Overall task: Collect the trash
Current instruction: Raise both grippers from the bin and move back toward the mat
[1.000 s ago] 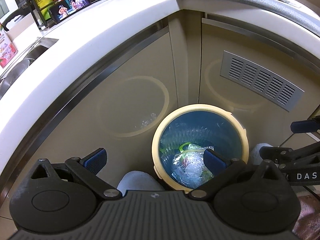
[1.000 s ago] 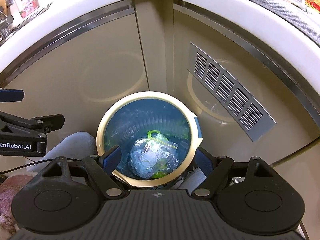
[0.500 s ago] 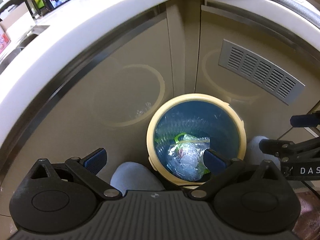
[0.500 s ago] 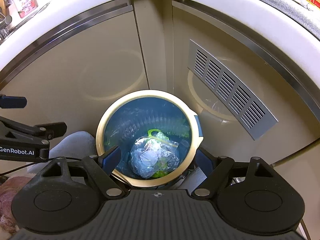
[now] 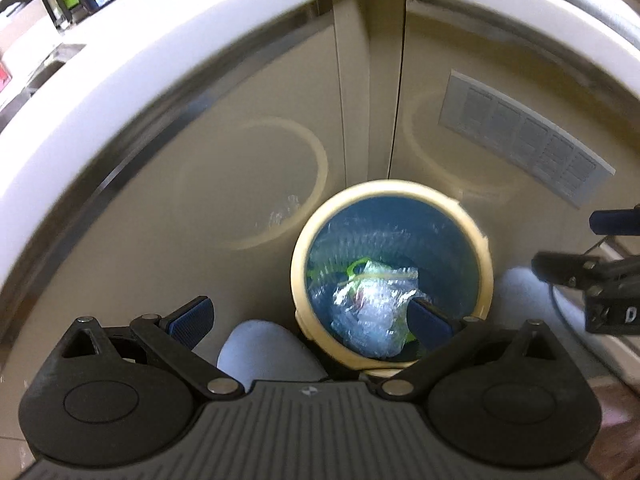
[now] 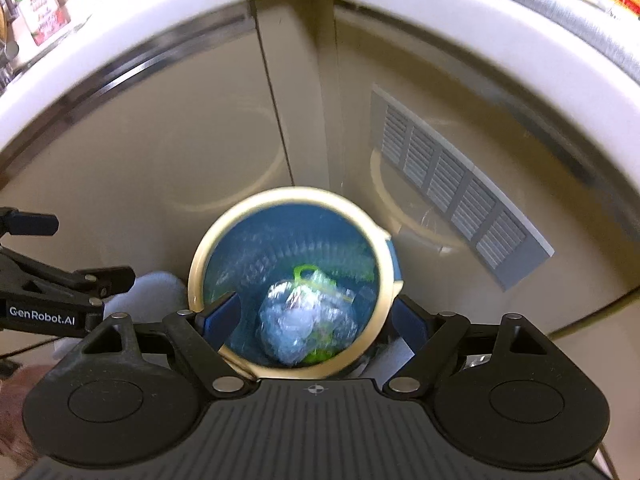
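Your left tongs point(image 5: 308, 320) and right tongs point(image 6: 312, 320) both gape, released. The trash point(image 6: 306, 320), crumpled clear plastic with green bits, lies inside the blue-lined bin point(image 6: 294, 196).

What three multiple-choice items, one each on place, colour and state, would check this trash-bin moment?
1. Where does the bin stand?
A. on the counter
B. on the floor in the cabinet corner
C. in the sink

2. What colour is the bin's liner?
A. blue
B. red
C. white

3. How do the right gripper jaws stand?
A. shut on a bottle
B. shut, empty
C. open, empty

Answers:
1 B, cabinet doors meet behind it.
2 A, blue film lines the inside.
3 C, the pads sit wide apart with nothing between them.
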The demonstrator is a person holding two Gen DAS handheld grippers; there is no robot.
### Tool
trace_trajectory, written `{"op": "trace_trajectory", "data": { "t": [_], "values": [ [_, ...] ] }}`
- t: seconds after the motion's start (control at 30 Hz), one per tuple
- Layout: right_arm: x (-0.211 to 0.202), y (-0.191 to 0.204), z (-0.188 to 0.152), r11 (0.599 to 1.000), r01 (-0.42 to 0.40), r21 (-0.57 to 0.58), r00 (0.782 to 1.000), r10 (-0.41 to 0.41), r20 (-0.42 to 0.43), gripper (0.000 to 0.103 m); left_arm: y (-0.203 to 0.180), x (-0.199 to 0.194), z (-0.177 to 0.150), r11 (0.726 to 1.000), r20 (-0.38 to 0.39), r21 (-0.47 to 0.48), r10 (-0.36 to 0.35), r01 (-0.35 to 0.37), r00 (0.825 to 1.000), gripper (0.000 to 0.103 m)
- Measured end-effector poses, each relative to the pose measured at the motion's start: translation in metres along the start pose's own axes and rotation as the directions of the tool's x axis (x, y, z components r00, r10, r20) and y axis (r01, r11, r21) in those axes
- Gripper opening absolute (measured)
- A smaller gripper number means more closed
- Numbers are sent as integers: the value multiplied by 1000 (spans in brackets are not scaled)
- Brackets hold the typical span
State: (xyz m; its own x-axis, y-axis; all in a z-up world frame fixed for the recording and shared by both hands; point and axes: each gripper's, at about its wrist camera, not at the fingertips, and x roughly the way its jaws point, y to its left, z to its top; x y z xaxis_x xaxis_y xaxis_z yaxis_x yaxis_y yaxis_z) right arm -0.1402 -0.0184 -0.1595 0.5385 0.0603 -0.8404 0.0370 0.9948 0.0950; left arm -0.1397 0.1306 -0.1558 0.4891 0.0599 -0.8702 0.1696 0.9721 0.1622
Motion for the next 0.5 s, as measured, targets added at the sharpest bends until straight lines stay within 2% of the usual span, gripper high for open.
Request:
{"op": "trace_trajectory", "data": {
  "t": [0.13, 0.27, 0.37, 0.4, 0.5],
  "values": [
    [-27, -11, 20, 998, -43, 49, 995, 39, 90, 85, 5, -21, 20, 1000, 65, -11, -28, 29, 998, 103],
    [-66, -30, 45, 991, -105, 78, 971, 85, 224, 86, 7, -49, 41, 1000, 160, -2, -27, 27, 987, 103],
    [-93, -48, 63, 989, -113, 91, 938, 76, 338, 88, 8, -64, 54, 1000, 205, -5, -27, 29, 978, 103],
    [-100, -55, 70, 989, -110, 103, 923, 63, 381, 92, 7, -67, 58, 1000, 214, -6, -25, 27, 976, 103],
    [-116, -84, 94, 980, -72, 187, 866, -32, 498, 100, 6, -75, 65, 1000, 230, -10, -9, 12, 973, 103]
  ]
}}
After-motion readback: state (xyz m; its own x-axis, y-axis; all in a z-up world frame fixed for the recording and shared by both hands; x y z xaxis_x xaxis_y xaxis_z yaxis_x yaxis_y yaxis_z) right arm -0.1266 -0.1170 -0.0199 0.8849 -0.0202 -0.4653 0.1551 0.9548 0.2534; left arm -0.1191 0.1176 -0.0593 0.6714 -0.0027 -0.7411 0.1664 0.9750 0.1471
